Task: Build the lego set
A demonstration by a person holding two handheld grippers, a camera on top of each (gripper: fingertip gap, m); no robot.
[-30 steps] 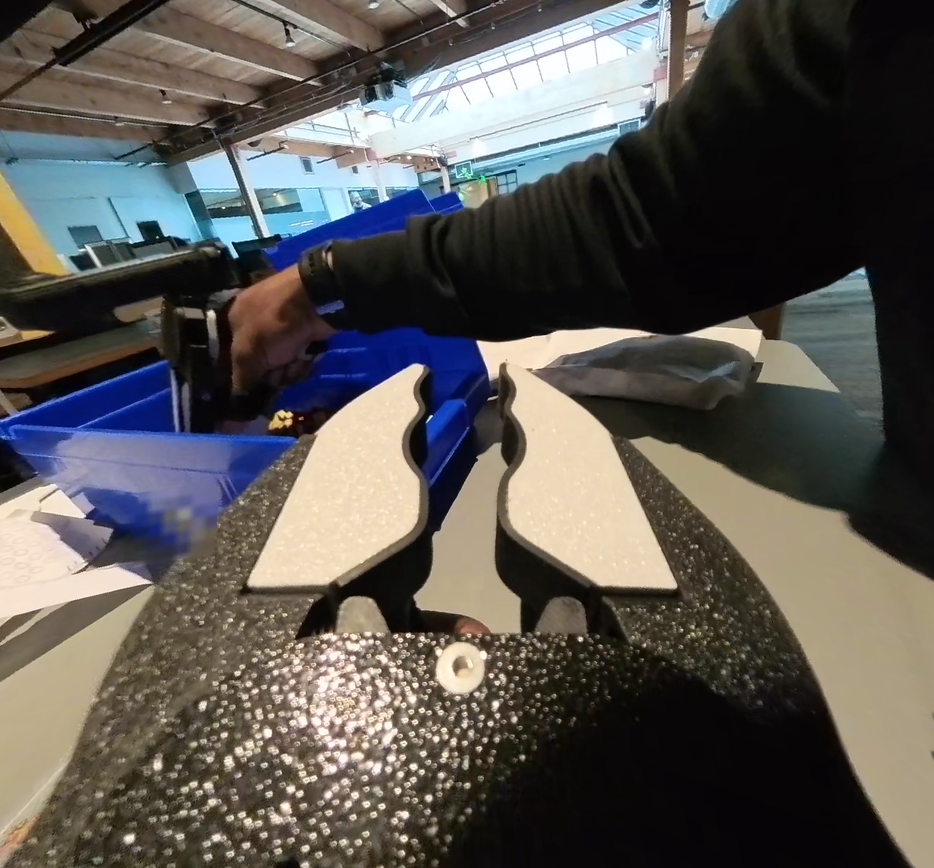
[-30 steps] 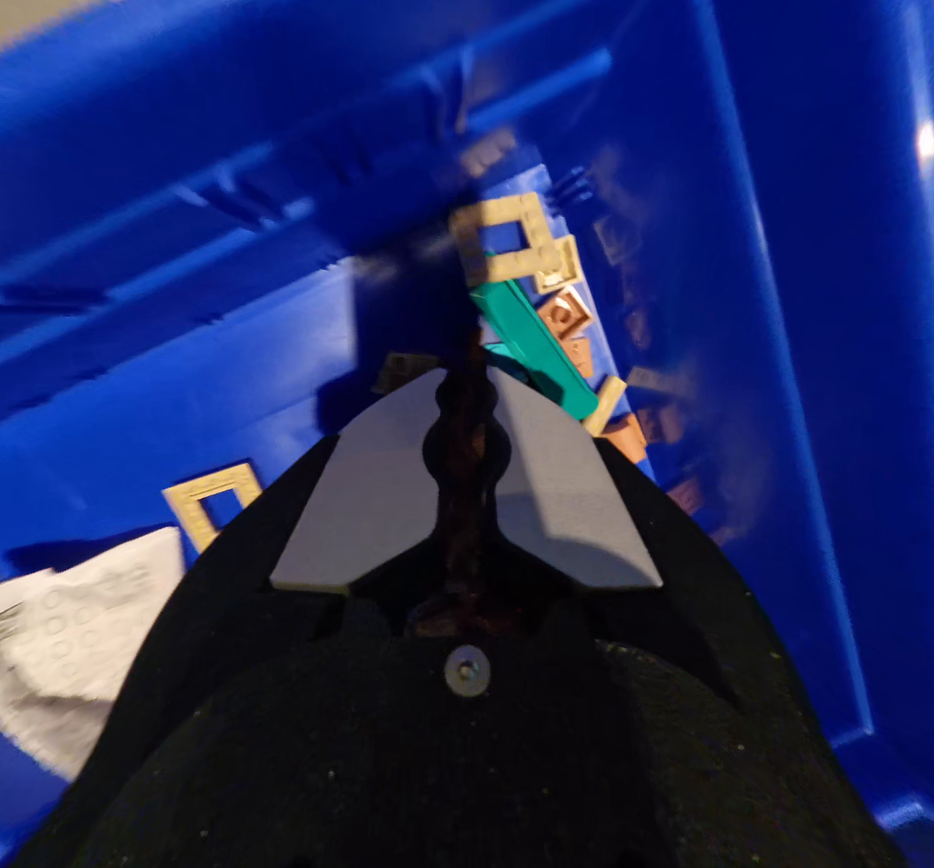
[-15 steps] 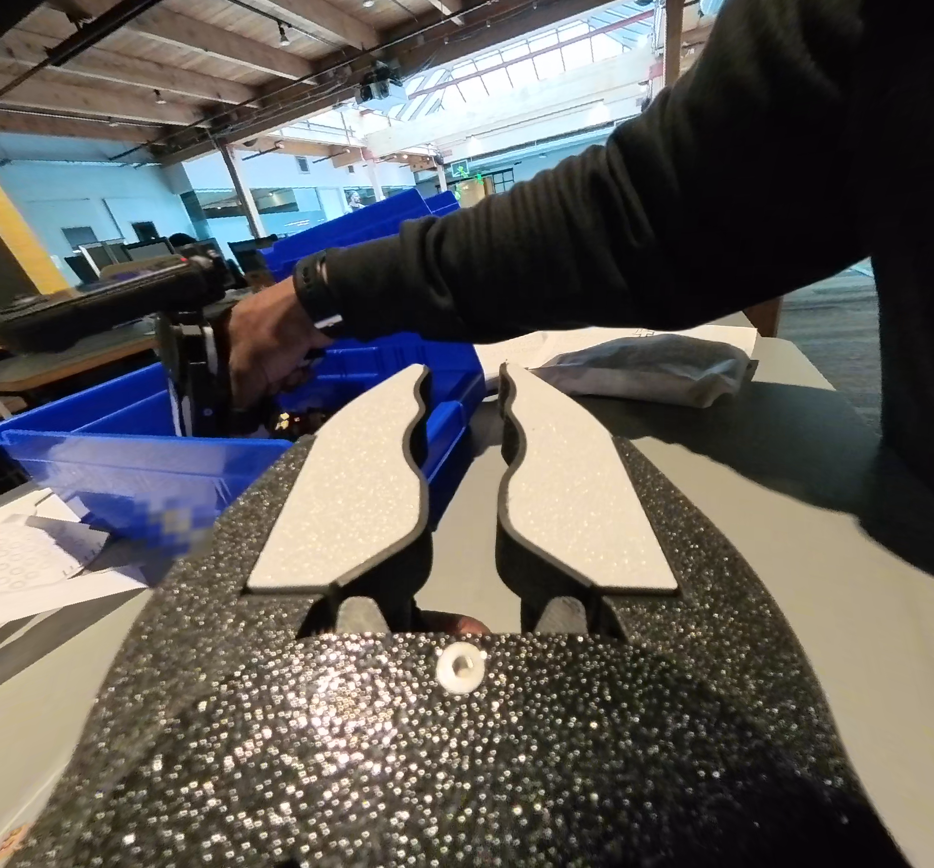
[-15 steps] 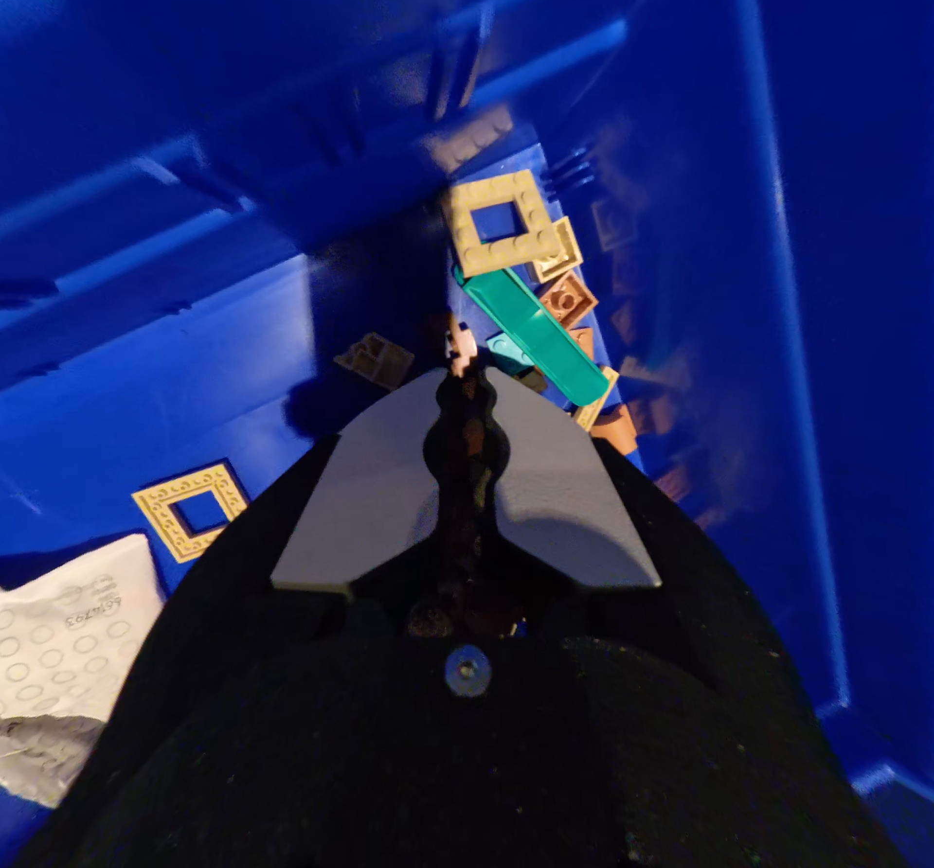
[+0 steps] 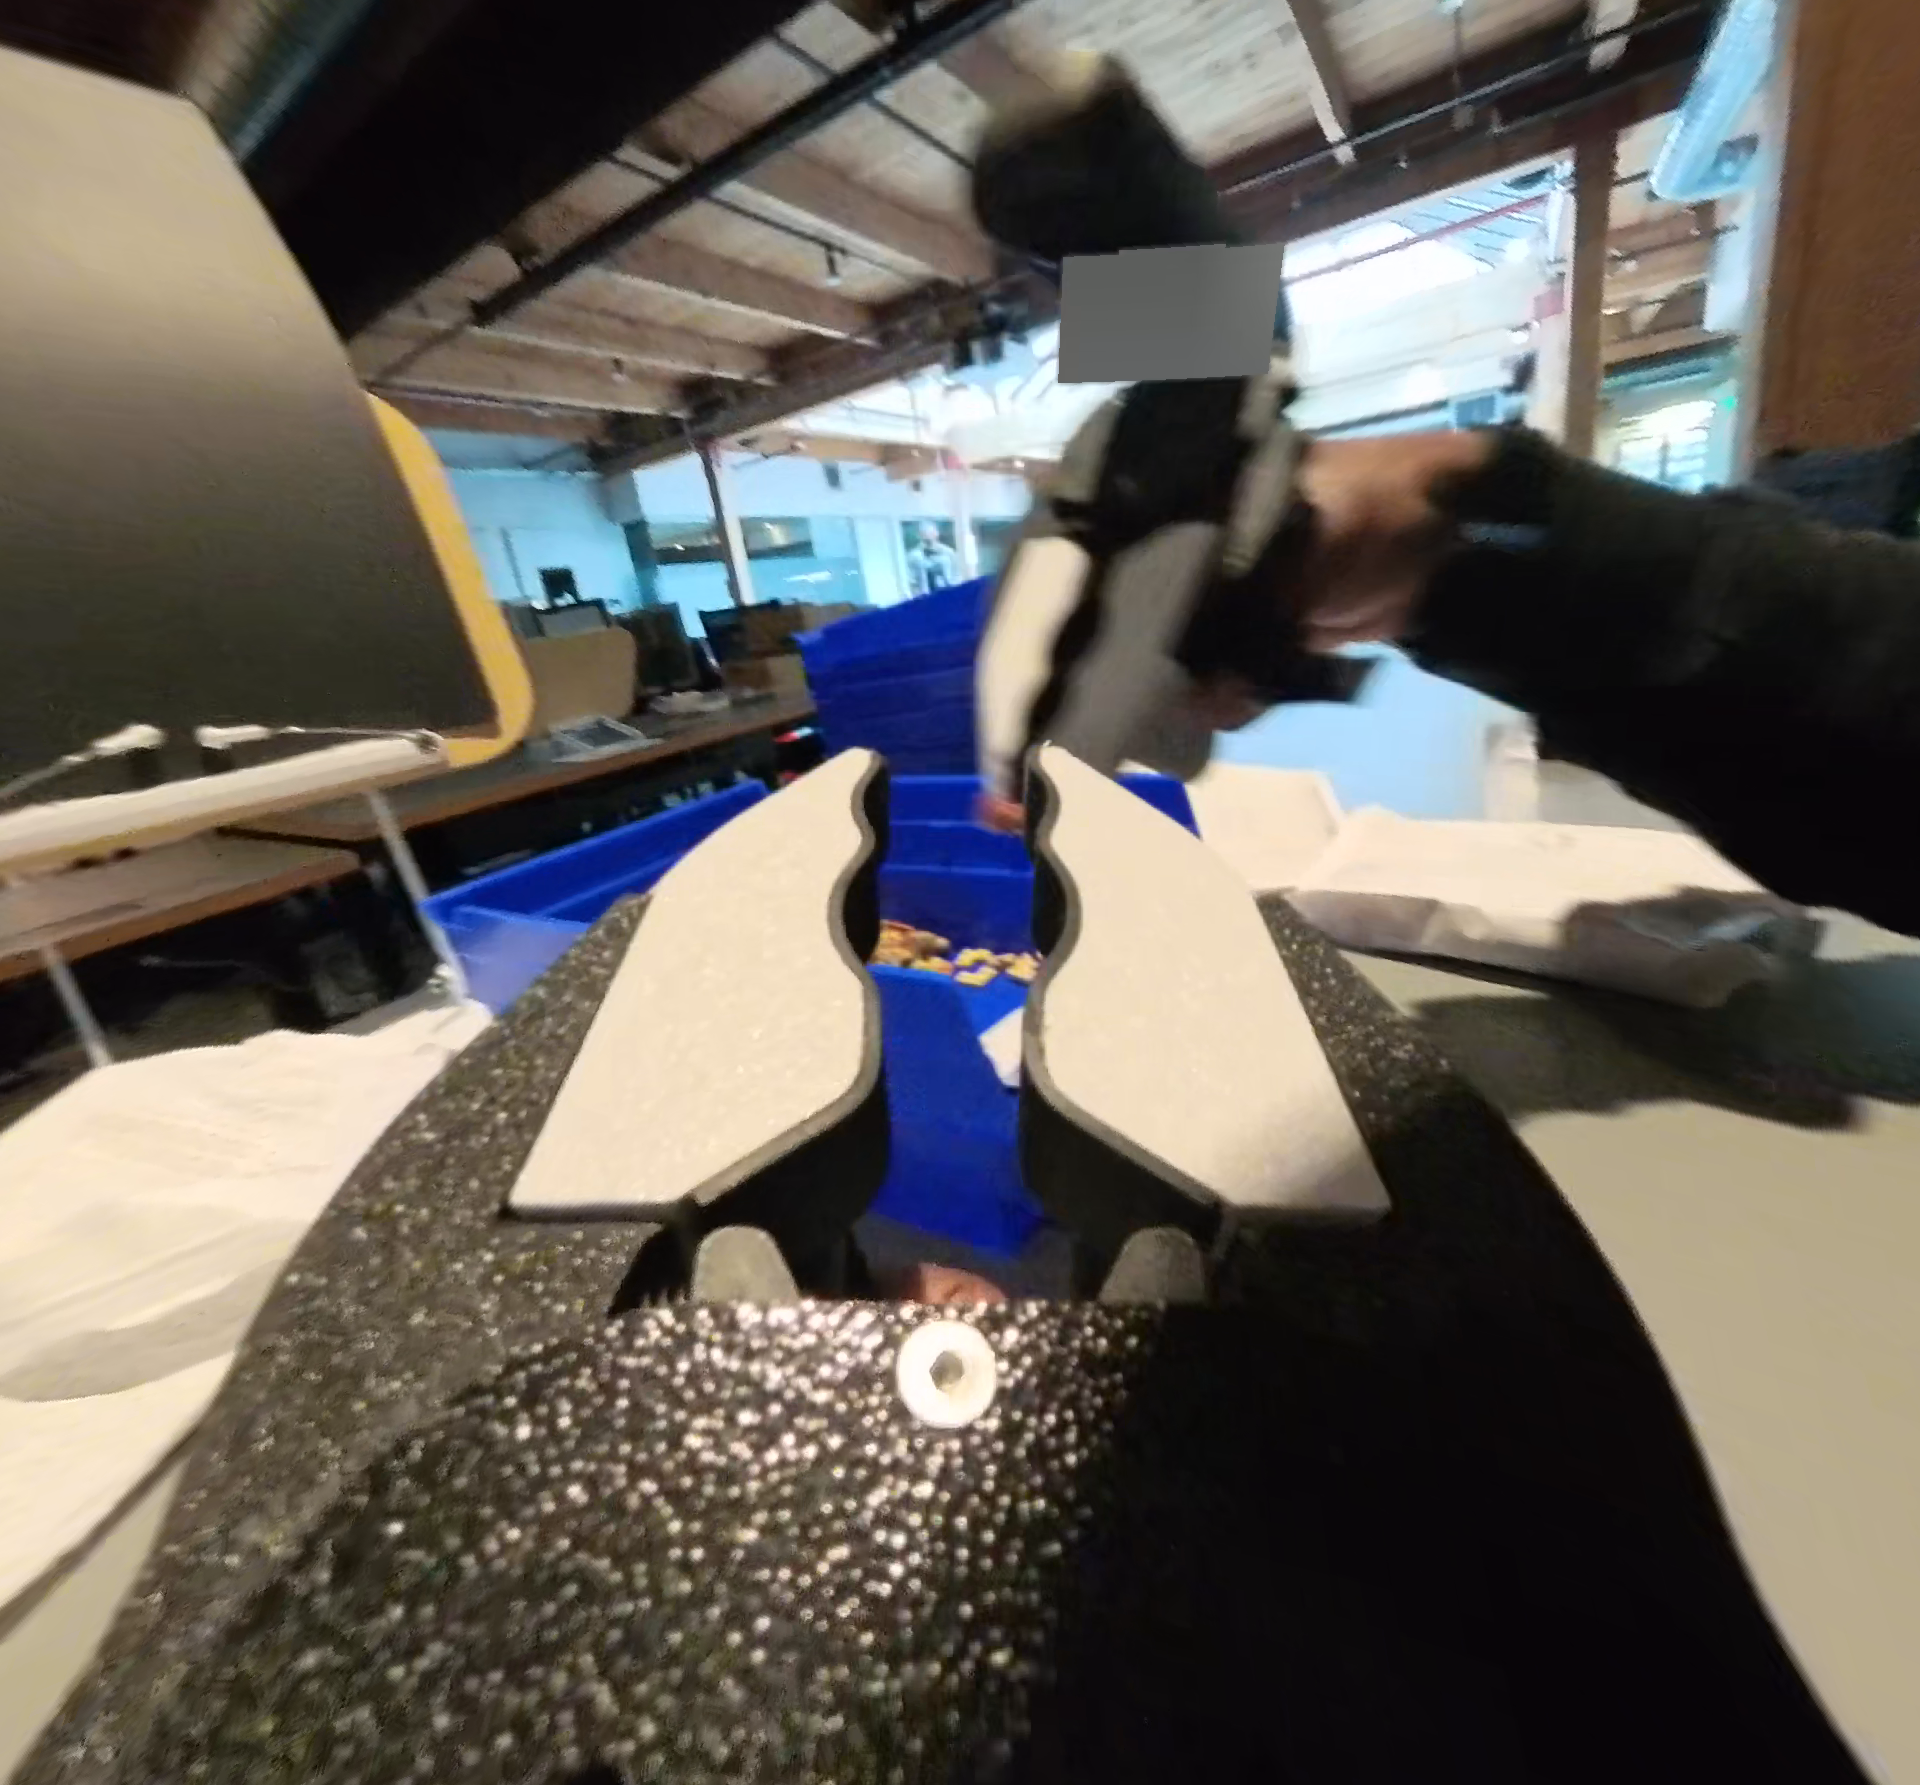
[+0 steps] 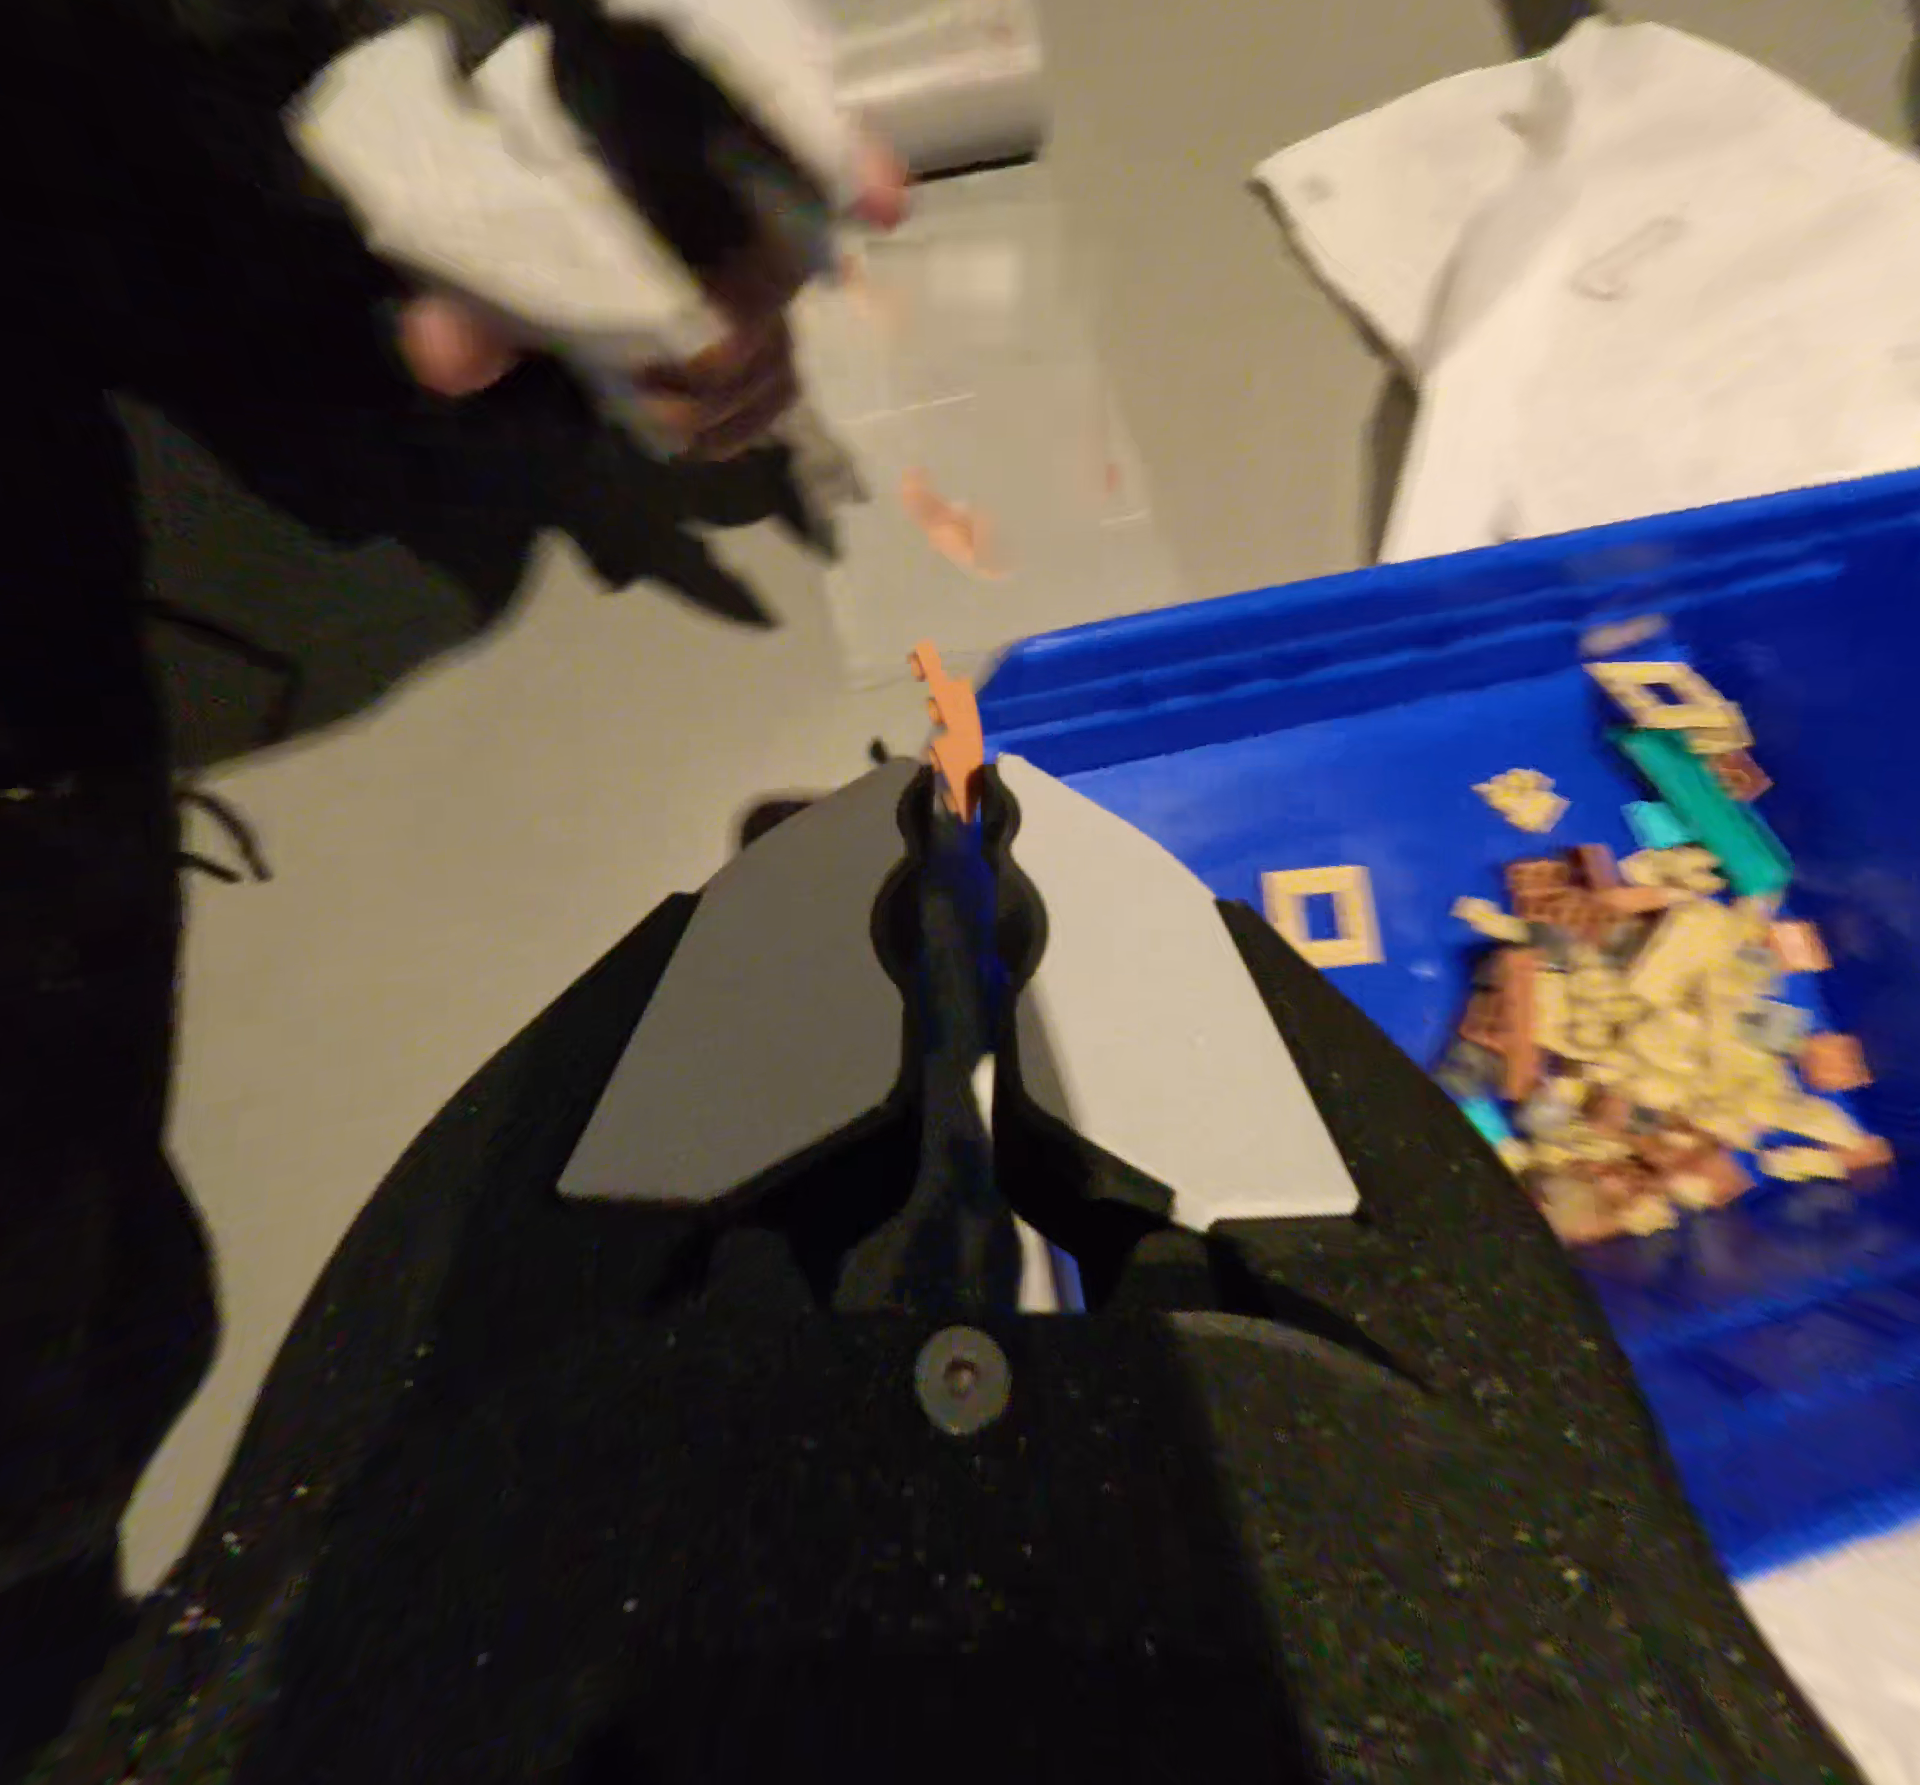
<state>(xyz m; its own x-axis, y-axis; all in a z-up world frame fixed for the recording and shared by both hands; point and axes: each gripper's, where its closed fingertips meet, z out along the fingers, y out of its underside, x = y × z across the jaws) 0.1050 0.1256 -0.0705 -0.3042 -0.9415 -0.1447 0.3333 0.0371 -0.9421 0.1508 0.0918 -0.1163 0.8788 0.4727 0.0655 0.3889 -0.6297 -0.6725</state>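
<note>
Orange plate (image 6: pixel 954 736) pinched edge-on in right tool (image 6: pixel 958 779), long axis forward; left tool (image 5: pixel 951 779) parted, empty.

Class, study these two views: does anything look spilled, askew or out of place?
Yes. A few small tan pieces lie loose on the grey table, outside the blue bin holding the other bricks.

Motion blur smears the brick pile (image 6: pixel 1621 1039) and the far tongs (image 5: pixel 1049 696).
</note>
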